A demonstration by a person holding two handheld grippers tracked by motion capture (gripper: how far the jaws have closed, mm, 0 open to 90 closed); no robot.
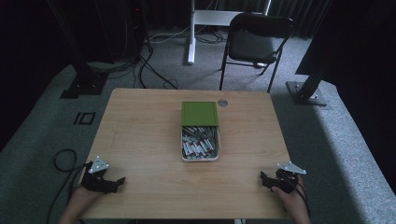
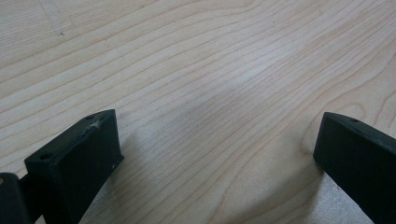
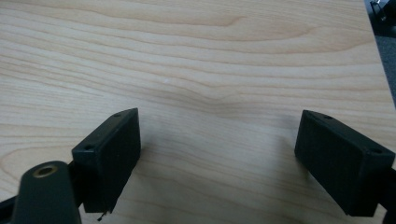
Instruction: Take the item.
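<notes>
**Both tools rest open at the desk's near corners**

The left tool [image 1: 122, 179] and right tool [image 1: 262, 176] gape wide, holding nothing, above the pale wooden desk [image 1: 140, 135]. Well apart from both, mid-desk, sits a white rectangular tray of small metal cylinders [image 1: 200, 144], its green lid [image 1: 200, 113] slid back.

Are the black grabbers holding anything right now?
No, nothing is held. The left gripper and the right gripper both stand open over bare wooden table, away from the tray of batteries.
</notes>
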